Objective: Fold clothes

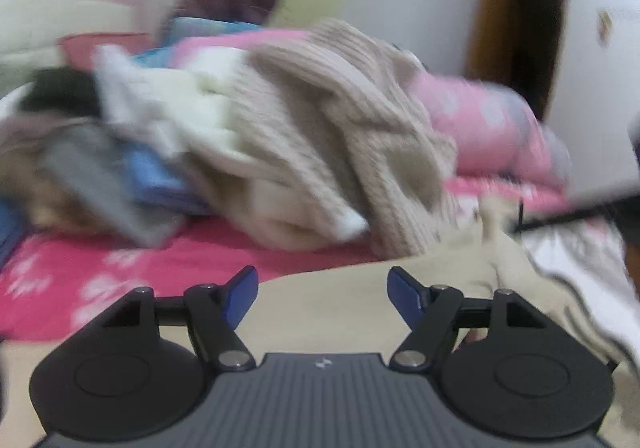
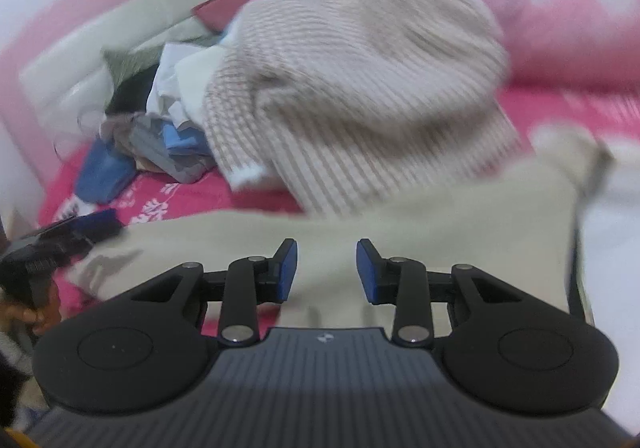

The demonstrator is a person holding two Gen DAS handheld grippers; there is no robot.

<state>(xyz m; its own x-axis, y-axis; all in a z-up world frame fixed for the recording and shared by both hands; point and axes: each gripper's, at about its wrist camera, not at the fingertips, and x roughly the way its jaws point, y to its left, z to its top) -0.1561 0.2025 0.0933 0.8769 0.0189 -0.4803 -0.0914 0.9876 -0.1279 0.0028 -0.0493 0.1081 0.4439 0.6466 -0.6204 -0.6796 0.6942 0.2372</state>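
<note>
Beige garment [image 2: 400, 224] under right claw [image 2: 326, 272]; claw parted, empty

I see a flat cloth [image 2: 400, 224] lying on the bed [image 2: 188, 200] nearest me; behind it sits a sweater [image 2: 352, 88]; a clothes pile [image 2: 168, 136] lies left of that.
</note>
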